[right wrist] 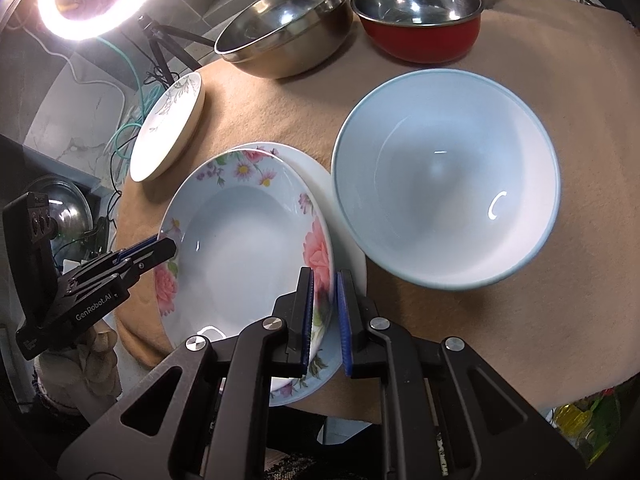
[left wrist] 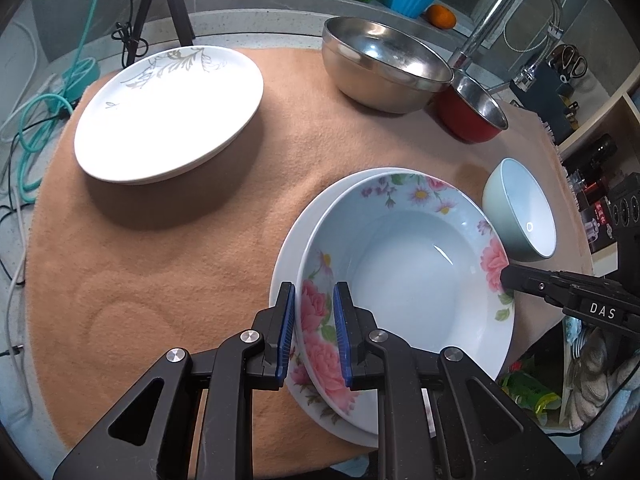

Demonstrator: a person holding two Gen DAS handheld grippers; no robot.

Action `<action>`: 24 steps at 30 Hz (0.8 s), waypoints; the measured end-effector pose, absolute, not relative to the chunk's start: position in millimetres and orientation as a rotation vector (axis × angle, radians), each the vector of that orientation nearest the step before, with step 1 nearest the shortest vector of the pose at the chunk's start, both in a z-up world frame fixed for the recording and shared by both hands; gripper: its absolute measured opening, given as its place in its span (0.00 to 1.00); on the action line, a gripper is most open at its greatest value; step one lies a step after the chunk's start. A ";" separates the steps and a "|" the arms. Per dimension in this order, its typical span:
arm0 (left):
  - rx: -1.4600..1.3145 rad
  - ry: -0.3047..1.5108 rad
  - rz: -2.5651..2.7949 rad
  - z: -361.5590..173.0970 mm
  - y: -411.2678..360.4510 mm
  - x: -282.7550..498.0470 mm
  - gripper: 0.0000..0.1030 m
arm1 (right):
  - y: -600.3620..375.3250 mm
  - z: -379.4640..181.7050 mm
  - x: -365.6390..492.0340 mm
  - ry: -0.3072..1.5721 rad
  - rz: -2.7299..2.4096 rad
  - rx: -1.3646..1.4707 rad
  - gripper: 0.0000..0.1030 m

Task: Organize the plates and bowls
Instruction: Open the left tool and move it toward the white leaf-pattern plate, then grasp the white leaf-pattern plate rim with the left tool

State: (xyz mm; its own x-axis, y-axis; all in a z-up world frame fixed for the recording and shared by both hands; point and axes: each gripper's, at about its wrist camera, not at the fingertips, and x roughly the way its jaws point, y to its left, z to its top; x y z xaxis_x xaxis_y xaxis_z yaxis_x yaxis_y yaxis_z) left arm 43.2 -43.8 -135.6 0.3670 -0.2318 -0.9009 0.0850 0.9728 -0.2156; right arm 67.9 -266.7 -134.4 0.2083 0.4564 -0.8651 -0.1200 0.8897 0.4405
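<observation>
The left hand-held gripper [left wrist: 314, 300] is clamped on the rim of the flowery plate [left wrist: 404, 276]. One blue pad sits outside the rim and one sits inside it. The right hand-held gripper [right wrist: 325, 292] is clamped on the other side of the same rim, by a big pink rose. So both hold one plate, each from its own side.

The flowery plate is deep and pale blue inside, with pink and purple flowers around its edge. It sits on top of a plain white plate [left wrist: 286, 248], a little off to one side, so the white rim peeks out. Both plates are near the front edge of the surface [left wrist: 180, 240], which has a soft tan cloth over it.

Just beside them stands a pale green bowl [left wrist: 520, 212], white inside. It is close to the white plate, but I cannot tell if they touch. Farther away on the cloth lies a stack of white plates with a grey leaf pattern [left wrist: 172, 112]. At the back are a big shiny metal bowl [left wrist: 384, 64] and a red pot [left wrist: 472, 110] with a silver inside, right next to each other. A tap [left wrist: 516, 12] curves up behind them. A bright ring light [right wrist: 96, 0] glows in the corner of the right wrist view.
</observation>
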 end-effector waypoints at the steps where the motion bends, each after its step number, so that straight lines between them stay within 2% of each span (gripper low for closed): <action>1: -0.143 1.178 -0.203 -135.5 -42.7 43.4 0.16 | -267.5 -132.3 67.7 1.299 0.407 0.300 0.12; 9: -0.252 1.161 -0.192 -128.9 -12.0 43.9 0.16 | -263.2 -102.8 71.7 1.224 0.401 0.283 0.13; 14: -0.319 1.121 -0.145 -119.8 22.9 51.4 0.16 | -239.1 -81.8 80.8 1.169 0.457 0.278 0.34; 24: -0.411 1.015 -0.044 -103.5 103.8 78.4 0.19 | -160.1 -71.6 107.0 1.151 0.558 0.307 0.34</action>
State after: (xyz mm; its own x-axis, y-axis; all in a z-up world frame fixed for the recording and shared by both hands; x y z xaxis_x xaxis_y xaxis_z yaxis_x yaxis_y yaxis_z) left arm 78.4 103.8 -103.5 0.5337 -0.2240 -0.8155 -0.1534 0.9226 -0.3538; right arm 107.0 -160.1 -71.6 0.2930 0.5629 -0.7728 -0.2576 0.8249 0.5032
